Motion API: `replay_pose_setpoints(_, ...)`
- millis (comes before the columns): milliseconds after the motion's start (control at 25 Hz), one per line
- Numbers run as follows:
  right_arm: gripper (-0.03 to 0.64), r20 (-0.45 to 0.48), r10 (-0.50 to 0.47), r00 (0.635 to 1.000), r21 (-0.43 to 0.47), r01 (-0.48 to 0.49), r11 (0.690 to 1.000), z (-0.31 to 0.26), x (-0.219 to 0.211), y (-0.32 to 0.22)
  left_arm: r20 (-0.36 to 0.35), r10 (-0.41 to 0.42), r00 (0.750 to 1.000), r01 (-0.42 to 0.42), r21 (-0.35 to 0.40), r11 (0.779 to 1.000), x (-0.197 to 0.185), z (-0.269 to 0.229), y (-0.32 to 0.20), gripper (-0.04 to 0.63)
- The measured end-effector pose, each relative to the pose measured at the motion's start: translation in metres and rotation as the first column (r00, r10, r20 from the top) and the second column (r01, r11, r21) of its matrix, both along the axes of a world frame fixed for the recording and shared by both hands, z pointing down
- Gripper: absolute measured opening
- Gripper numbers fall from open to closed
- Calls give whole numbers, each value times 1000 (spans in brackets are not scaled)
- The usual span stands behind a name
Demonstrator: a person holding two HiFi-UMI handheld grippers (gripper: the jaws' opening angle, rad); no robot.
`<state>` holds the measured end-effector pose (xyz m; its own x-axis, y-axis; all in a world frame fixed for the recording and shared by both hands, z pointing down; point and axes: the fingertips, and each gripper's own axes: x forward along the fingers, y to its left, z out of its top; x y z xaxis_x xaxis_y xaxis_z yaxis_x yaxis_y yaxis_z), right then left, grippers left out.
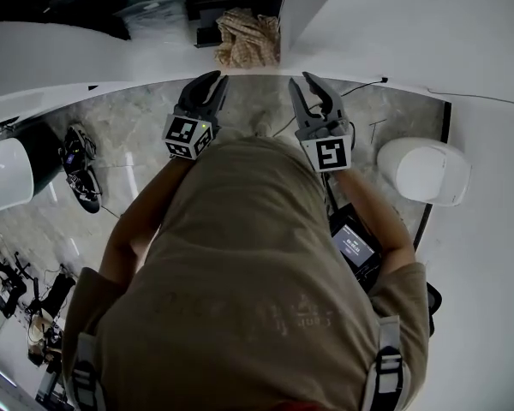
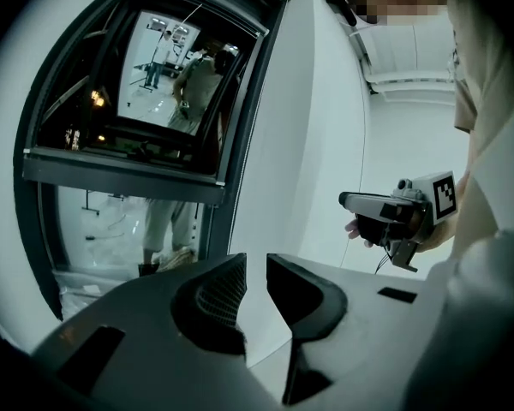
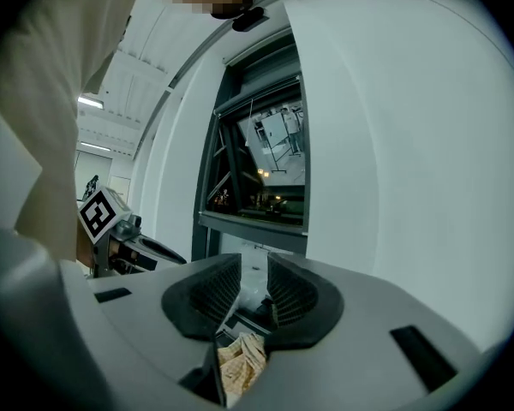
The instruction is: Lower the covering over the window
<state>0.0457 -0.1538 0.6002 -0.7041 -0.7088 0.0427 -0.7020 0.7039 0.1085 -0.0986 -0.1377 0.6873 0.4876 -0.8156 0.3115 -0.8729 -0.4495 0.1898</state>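
The window [image 2: 154,101] has a dark frame, a dark reflecting upper pane and a pale lower pane; it also shows in the right gripper view [image 3: 261,169]. I cannot make out a covering on it. My left gripper [image 1: 212,82] and right gripper [image 1: 301,80] are held side by side in front of the person's chest, pointing at the window wall. The left gripper [image 2: 255,264] is open, with only white wall in the gap between its jaws. The right gripper [image 3: 254,268] is open too, nothing between its jaws. Each gripper shows in the other's view: the right gripper [image 2: 347,202], the left gripper [image 3: 167,255].
A crumpled tan cloth [image 1: 248,37] lies on the floor at the foot of the window, also seen under the right jaws [image 3: 240,362]. White domed objects [image 1: 424,169] [image 1: 4,174] stand right and left. Black gear and cables [image 1: 81,174] lie on the marbled floor at the left.
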Motion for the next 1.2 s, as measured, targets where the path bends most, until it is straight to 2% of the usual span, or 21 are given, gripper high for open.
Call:
replay_pose_setpoints(240,100,-93,-49,994,6,50,999,14,-19,17,16,28,999,-28,-22,999,3,14,17,69)
replay_pose_setpoints(400,100,-75,-120,990,-19,119,993,15,-37,32,40,37,999,-35,-43,998,5,14,19,69)
replay_pose_setpoints(480,100,-98,-153,983,-27,151,988,18,-42,36,65,27,997,-25,-42,999,2,15,18,69)
replay_pose_setpoints(600,100,-167,-184,969,14,189,982,13,-47,41,79,-7,997,10,-34,999,-7,17,16,69)
replay_pose_setpoints(760,98,-185,-186,965,58,200,978,4,-55,41,59,-38,998,41,-43,998,-18,15,16,69)
replay_pose_setpoints(960,98,-180,-178,967,28,186,982,8,-50,41,56,-42,998,47,-81,996,-15,22,18,67)
replay_pose_setpoints(1200,96,-166,-184,969,6,188,982,15,-41,39,50,-50,997,54,-86,995,-7,26,18,67)
